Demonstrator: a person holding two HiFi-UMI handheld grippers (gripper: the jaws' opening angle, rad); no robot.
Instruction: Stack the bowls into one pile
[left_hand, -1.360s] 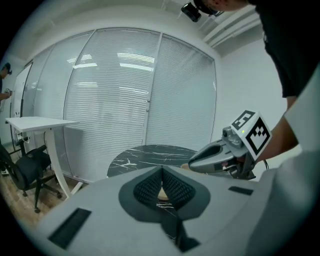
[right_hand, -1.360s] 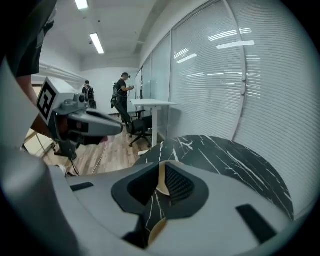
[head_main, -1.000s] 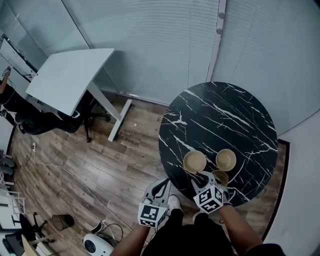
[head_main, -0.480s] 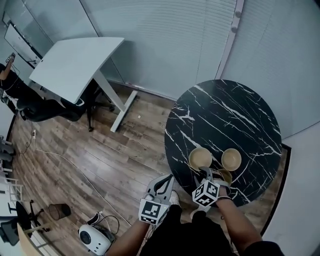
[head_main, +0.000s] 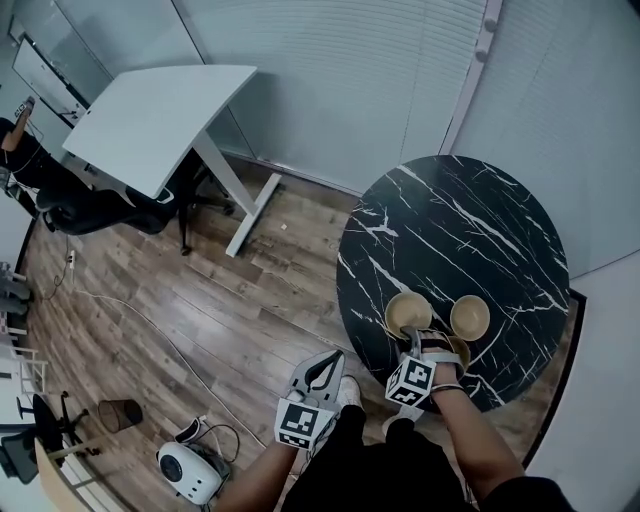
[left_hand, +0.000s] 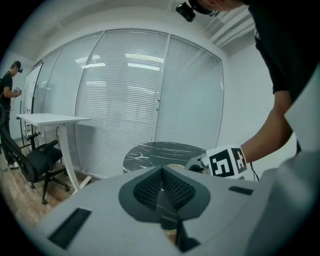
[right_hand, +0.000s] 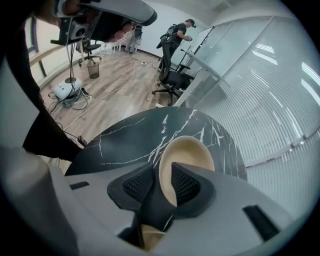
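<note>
Closing my right tongs (right_hand: 161, 167) over the rim of a tan bowl (right_hand: 189, 150), not pinching yet; left tongs (left_hand: 161, 170) sitting pressed together

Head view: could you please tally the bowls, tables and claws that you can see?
Bowls: 3
Tables: 2
Claws: 2
Total: 7

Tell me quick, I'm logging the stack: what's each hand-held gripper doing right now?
Left hand-held gripper: closed, empty.
Right hand-held gripper: open, jaws just been closing, astride the rim of a bowl, not clamped.
</note>
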